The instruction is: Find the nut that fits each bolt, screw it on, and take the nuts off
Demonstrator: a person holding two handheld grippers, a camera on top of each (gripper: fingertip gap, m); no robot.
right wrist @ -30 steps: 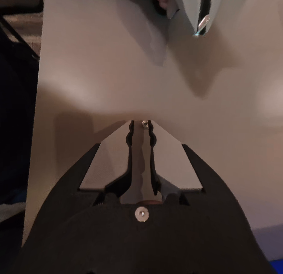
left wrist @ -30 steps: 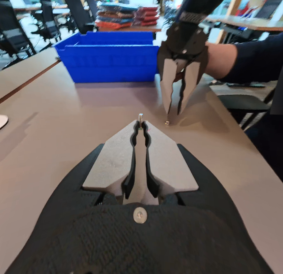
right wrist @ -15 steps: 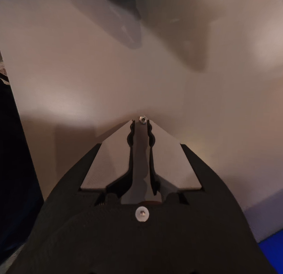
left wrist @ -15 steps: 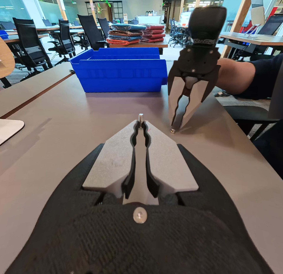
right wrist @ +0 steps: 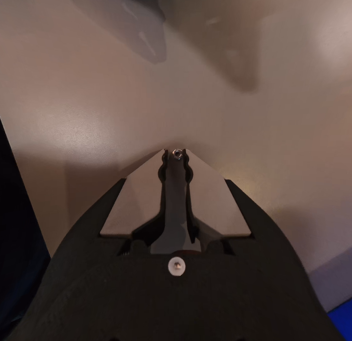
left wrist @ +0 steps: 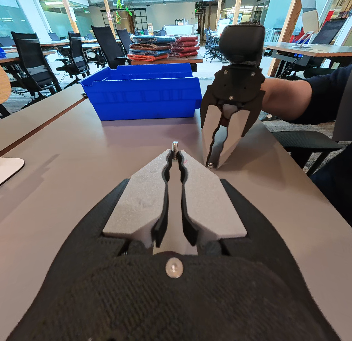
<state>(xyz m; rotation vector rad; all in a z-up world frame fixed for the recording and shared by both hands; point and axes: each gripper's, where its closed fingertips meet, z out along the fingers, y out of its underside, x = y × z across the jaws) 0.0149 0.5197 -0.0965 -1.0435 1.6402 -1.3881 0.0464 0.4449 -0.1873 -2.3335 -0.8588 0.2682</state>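
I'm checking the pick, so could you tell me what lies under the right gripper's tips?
A small nut lies on the table between the open right gripper tips; any contact with them is unclear.

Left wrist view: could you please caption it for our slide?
Left tongs grip an upright bolt; right tongs straddle a nut.

The right gripper (right wrist: 174, 154) points down at the tan tabletop (right wrist: 95, 112), fingers (right wrist: 165, 156) slightly parted around a small hex nut (right wrist: 177, 154) that seemingly touches the right-hand one in dim light.

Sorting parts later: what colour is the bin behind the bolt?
Bright blue bin; the left wrist view shows it best.
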